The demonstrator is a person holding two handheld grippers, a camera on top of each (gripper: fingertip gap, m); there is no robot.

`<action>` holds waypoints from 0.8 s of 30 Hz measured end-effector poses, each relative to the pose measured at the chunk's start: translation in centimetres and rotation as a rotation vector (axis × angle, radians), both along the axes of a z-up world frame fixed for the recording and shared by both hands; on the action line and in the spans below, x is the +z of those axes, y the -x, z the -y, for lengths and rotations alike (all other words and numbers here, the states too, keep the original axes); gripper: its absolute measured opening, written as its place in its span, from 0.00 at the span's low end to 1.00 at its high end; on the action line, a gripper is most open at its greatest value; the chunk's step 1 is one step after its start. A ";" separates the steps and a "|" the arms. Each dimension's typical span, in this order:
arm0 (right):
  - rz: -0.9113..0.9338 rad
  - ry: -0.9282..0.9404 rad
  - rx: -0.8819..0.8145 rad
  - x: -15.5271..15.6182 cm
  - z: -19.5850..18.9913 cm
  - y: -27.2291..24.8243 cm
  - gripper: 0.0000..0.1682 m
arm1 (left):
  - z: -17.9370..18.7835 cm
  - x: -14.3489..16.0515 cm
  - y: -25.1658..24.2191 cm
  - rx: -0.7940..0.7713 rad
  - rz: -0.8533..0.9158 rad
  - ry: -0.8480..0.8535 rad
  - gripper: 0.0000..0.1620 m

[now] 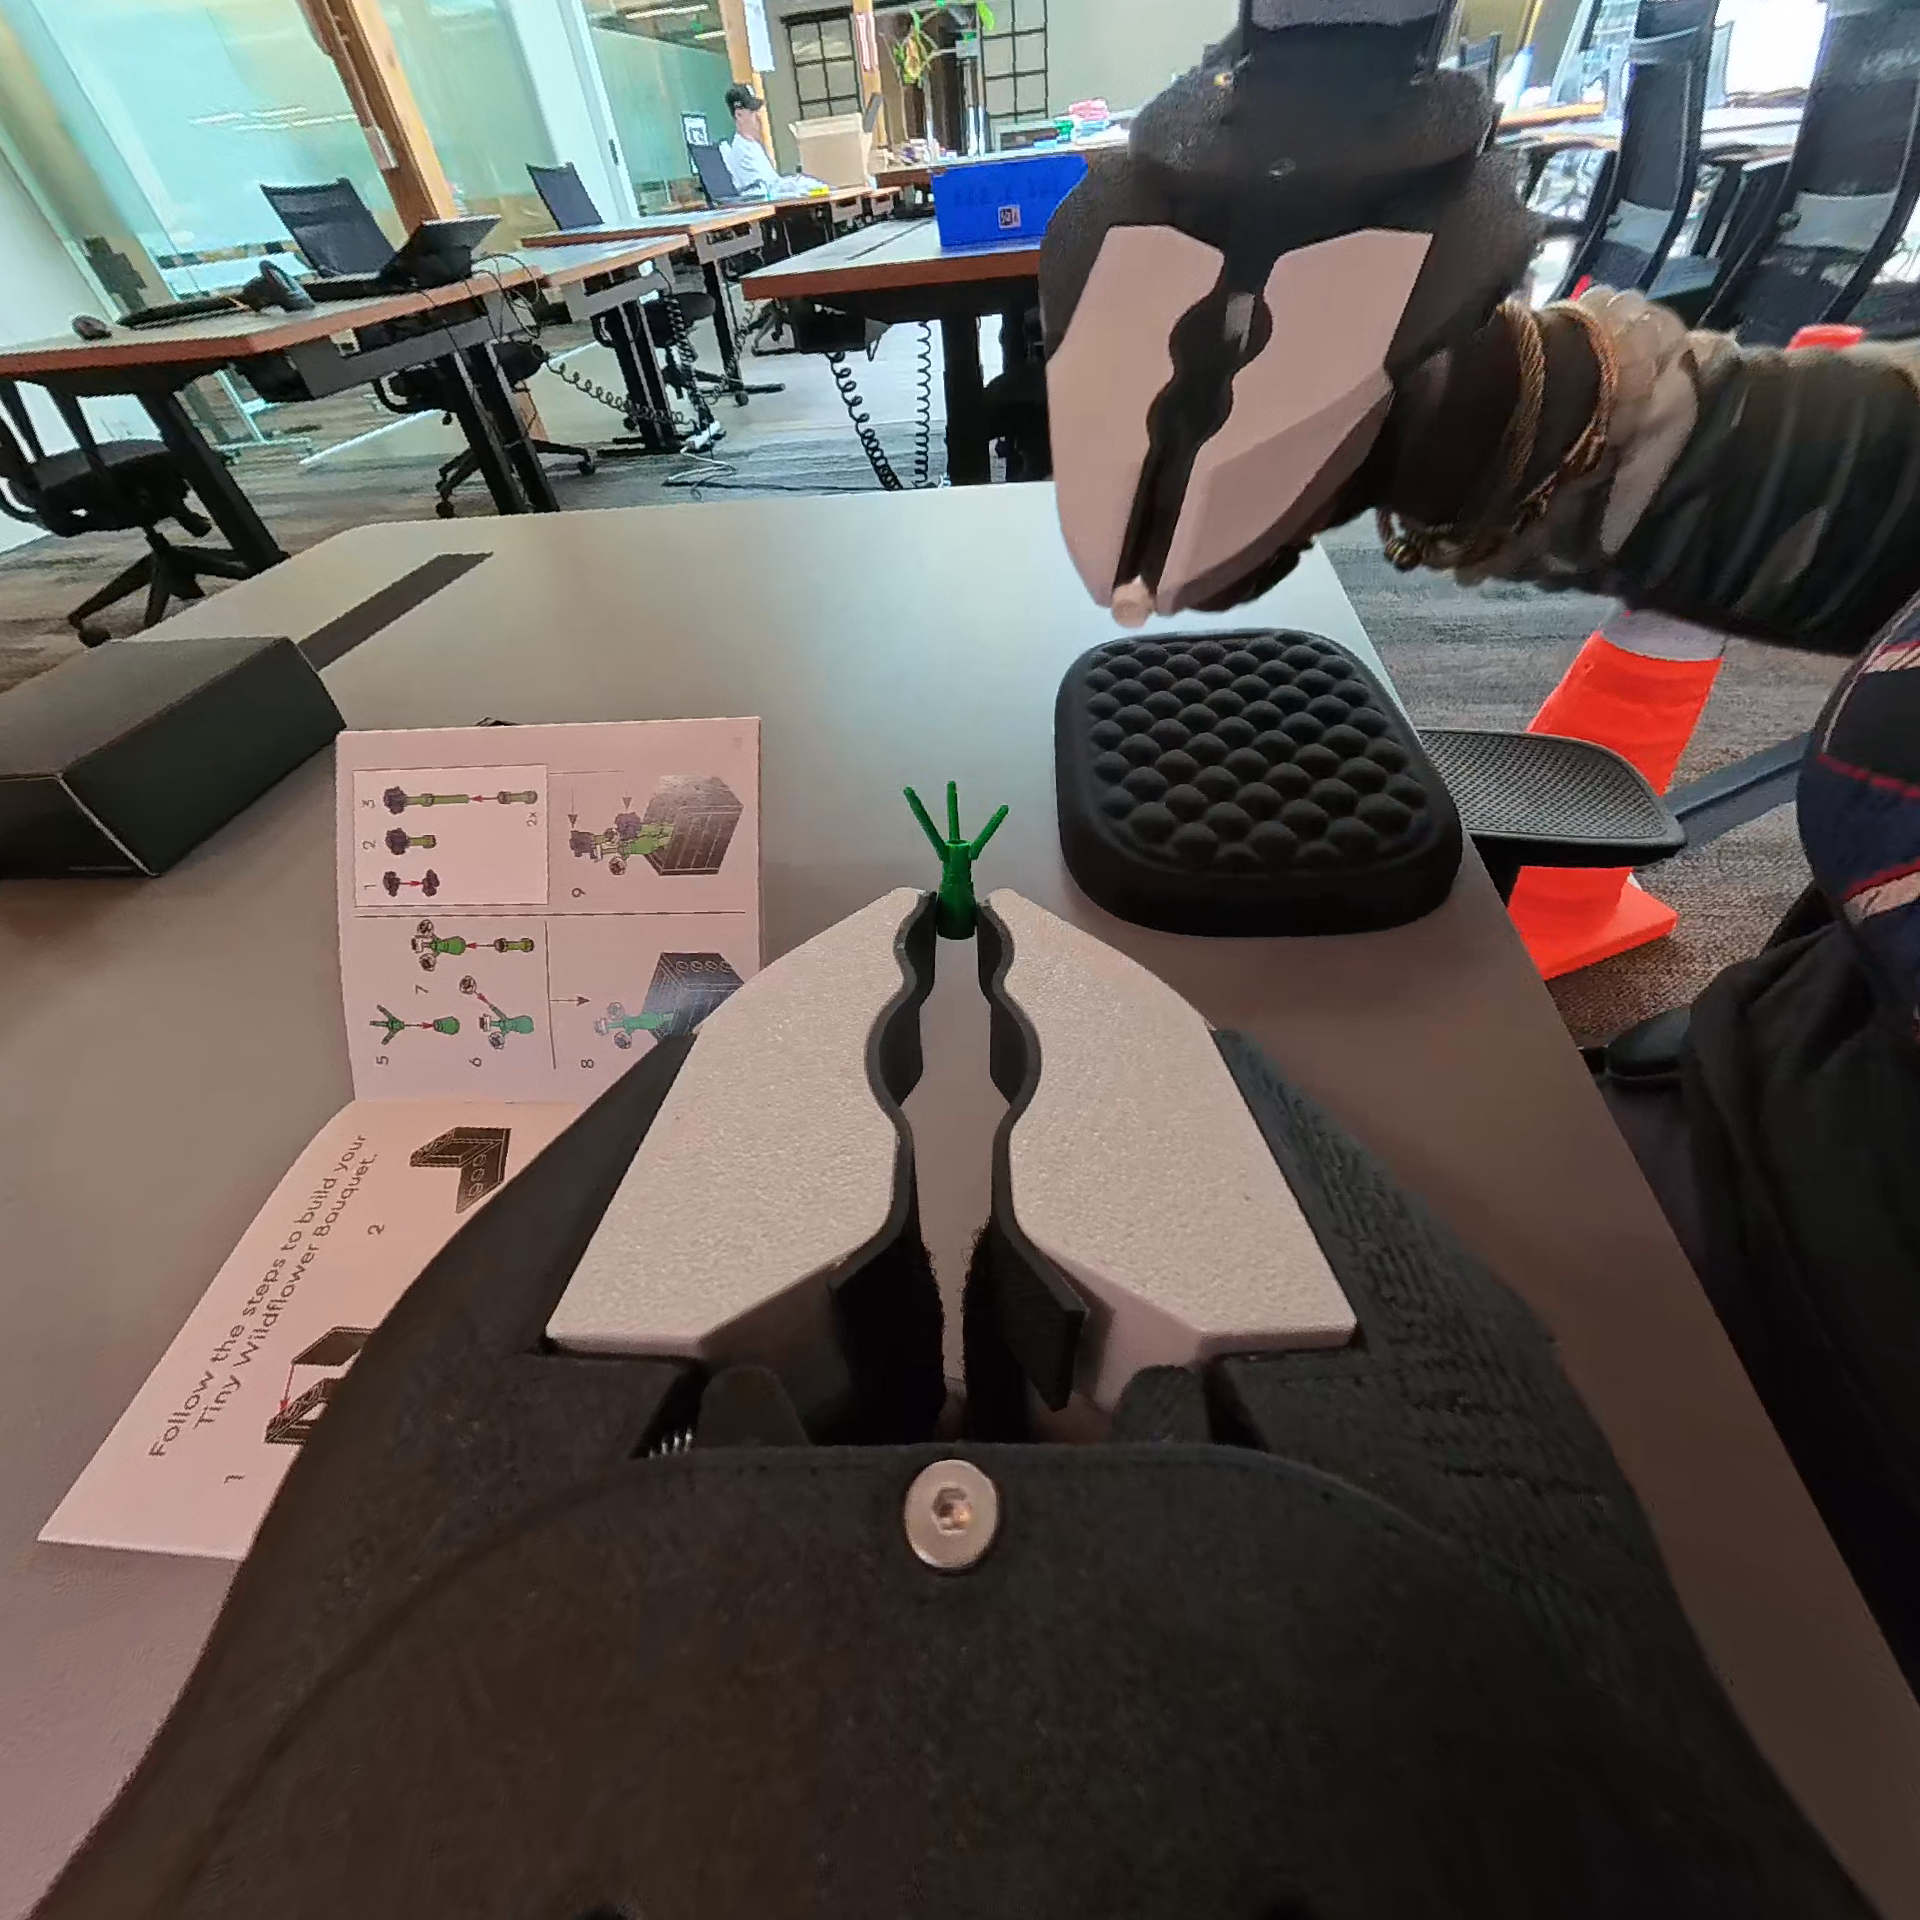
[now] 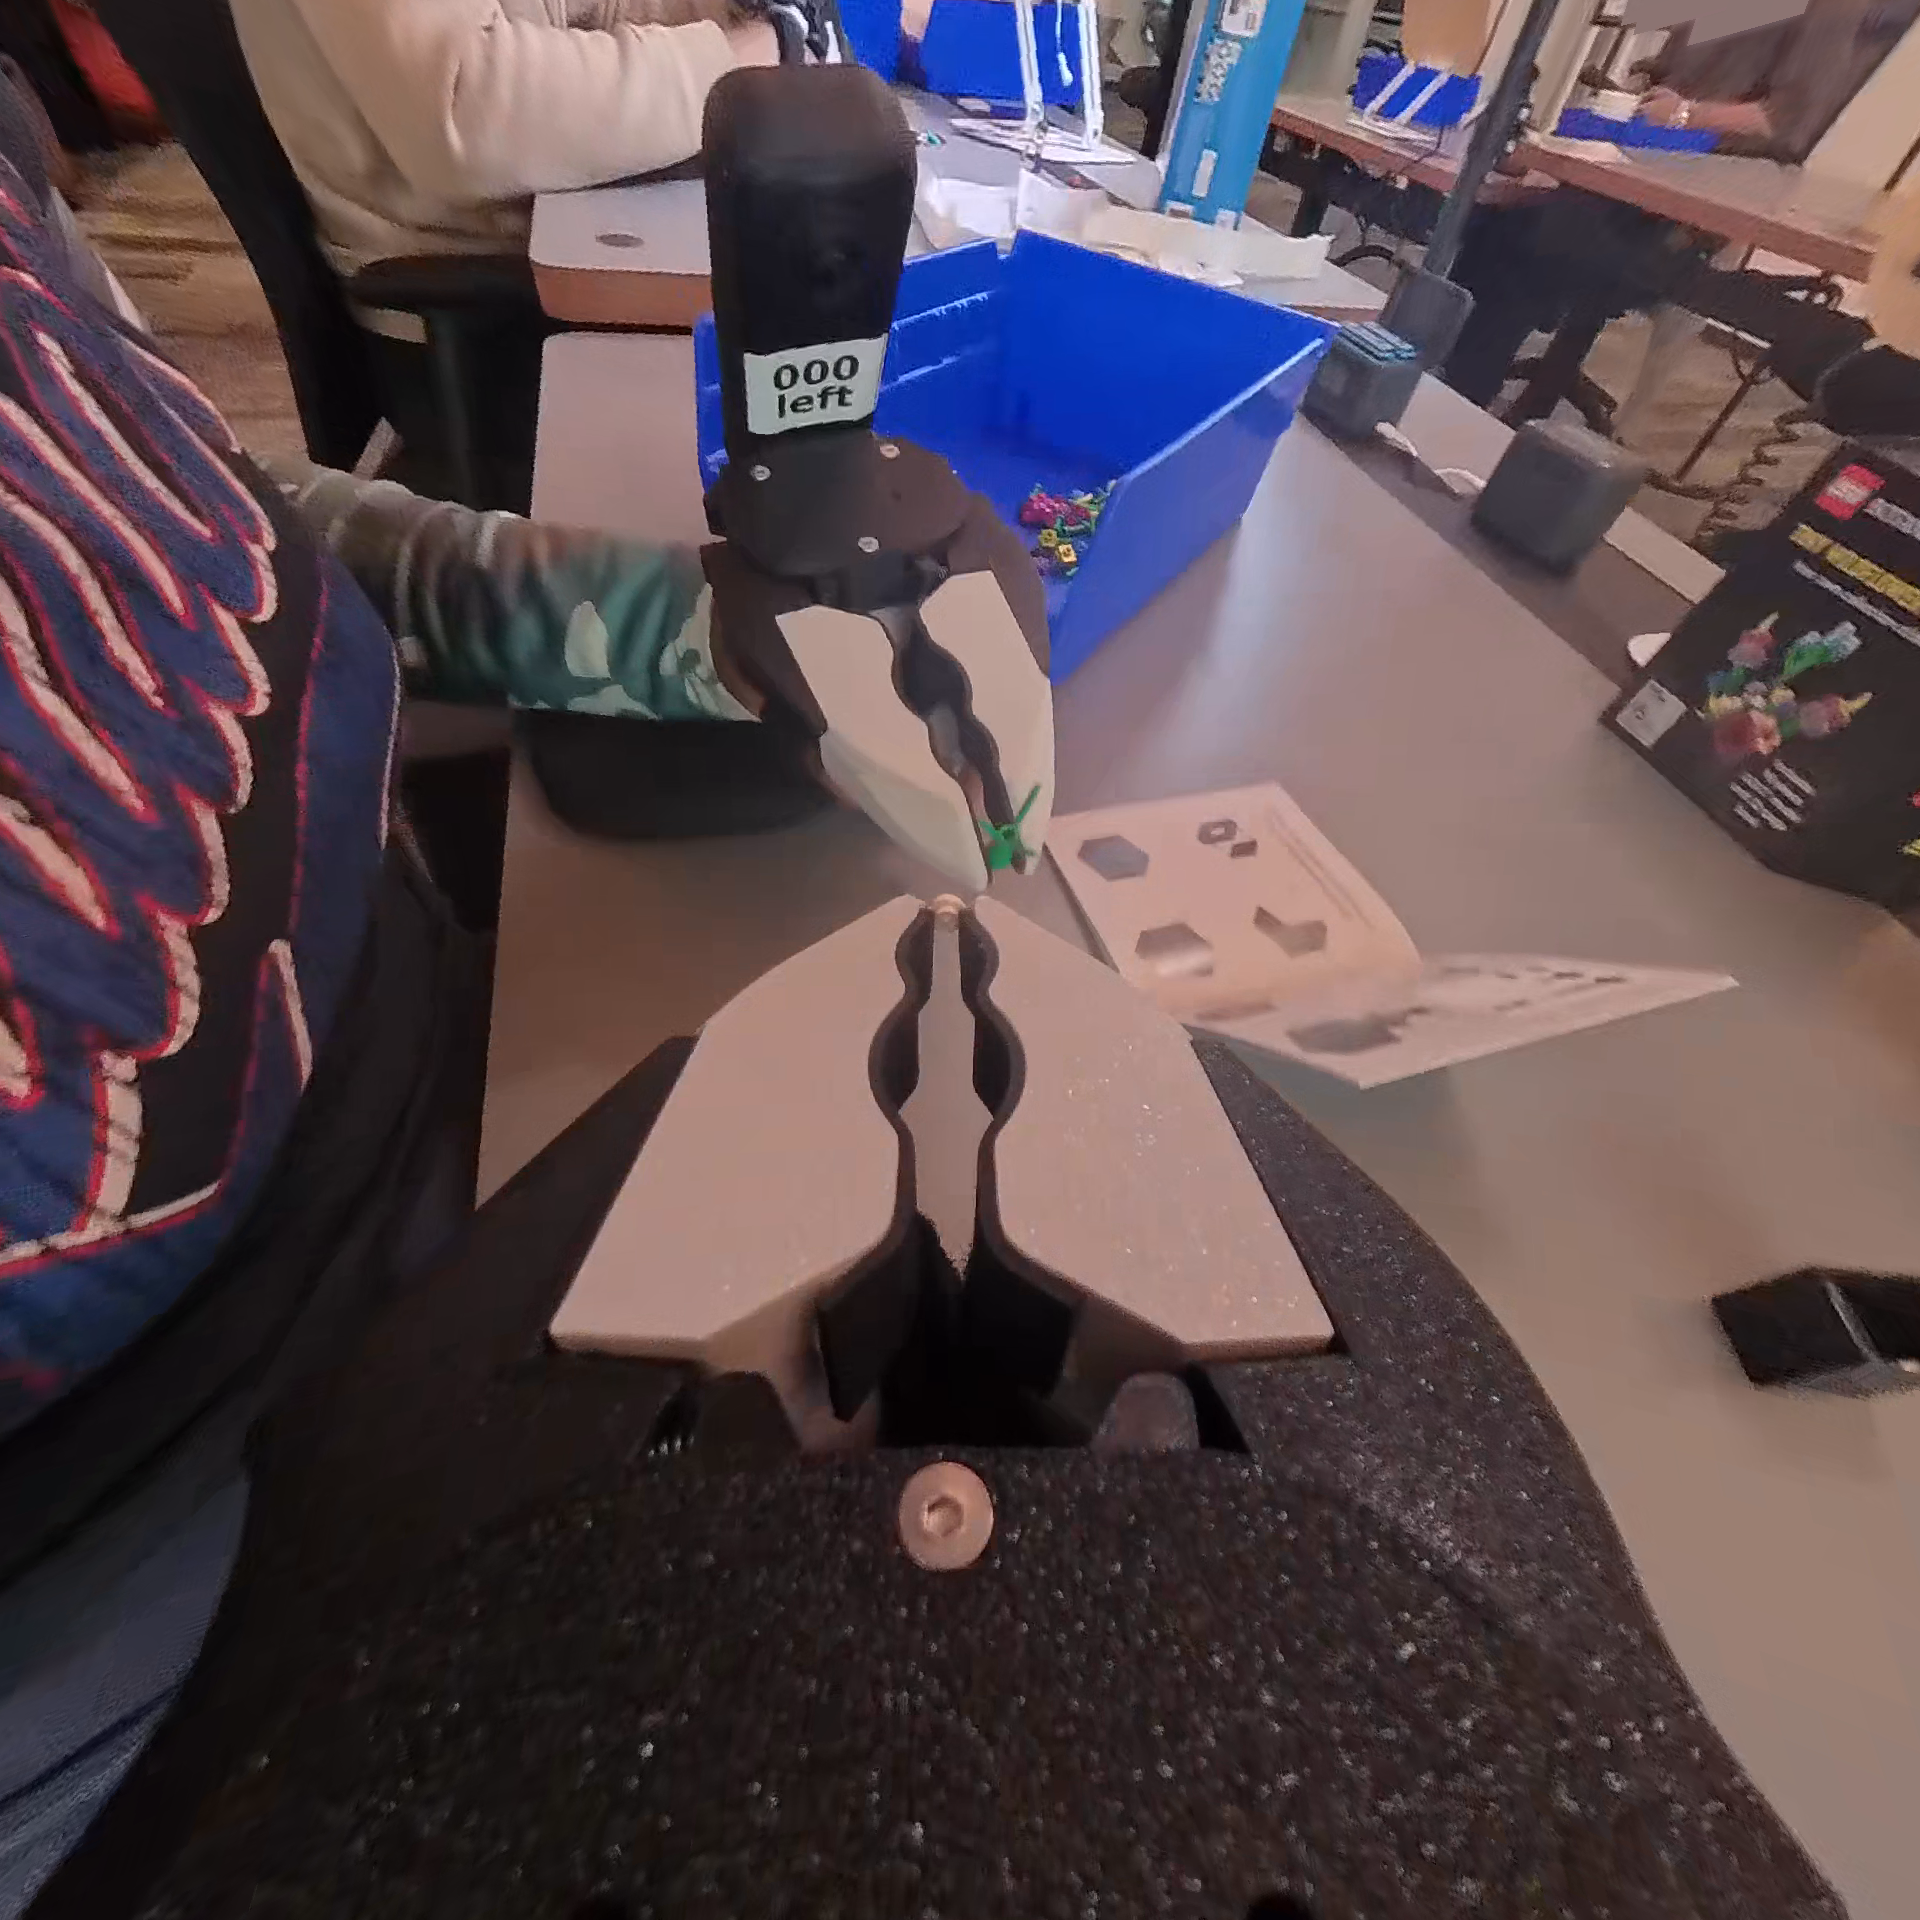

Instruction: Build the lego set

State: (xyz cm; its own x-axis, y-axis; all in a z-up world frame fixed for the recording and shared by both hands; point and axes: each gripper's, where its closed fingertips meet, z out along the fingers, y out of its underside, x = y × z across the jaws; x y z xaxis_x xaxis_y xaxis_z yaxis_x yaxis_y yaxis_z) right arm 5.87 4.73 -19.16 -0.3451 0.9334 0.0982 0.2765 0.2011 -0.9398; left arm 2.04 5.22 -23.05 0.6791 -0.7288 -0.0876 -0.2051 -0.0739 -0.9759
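Green stem piece (image 1: pixel 954 862) pinched upright at left gripper (image 1: pixel 954 914) tips over grey table (image 1: pixel 727 623), right gripper (image 1: pixel 1138 597) at 1 o'clock clamped on small tan piece (image 1: pixel 1129 601), booklet (image 1: pixel 540 904) at 10 o'clock.

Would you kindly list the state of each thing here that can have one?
Left tool: shut on green stem, prongs pointing away from it.
Right tool: shut on small pale piece.
Booklet: open, flat on table.
Blue bin: open, small pieces inside.
Set box: on the table; cannot tell whether shut.
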 end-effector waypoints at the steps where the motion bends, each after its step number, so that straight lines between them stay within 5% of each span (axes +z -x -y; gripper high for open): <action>1: 0.005 -0.008 0.004 -0.1 0.1 0.6 0.03 | 0.0 0.1 0.1 0.002 0.008 0.001 0.05; 10: 0.049 -0.053 -0.224 -1.1 -0.8 4.3 0.03 | -2.5 -0.7 4.1 0.387 -0.227 -0.052 0.05; 24: -0.073 0.004 -0.447 -2.4 -2.0 6.2 0.03 | -2.5 -0.4 3.9 0.444 -0.368 -0.155 0.05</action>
State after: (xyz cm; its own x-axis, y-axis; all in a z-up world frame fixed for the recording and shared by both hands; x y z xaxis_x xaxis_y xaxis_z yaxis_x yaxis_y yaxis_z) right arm -0.37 6.76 -21.61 0.0998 0.9896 0.1037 0.2684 0.0736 -0.9605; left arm -1.90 7.77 -23.45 0.8208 -0.3422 -0.4574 -0.5139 -0.0926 -0.8529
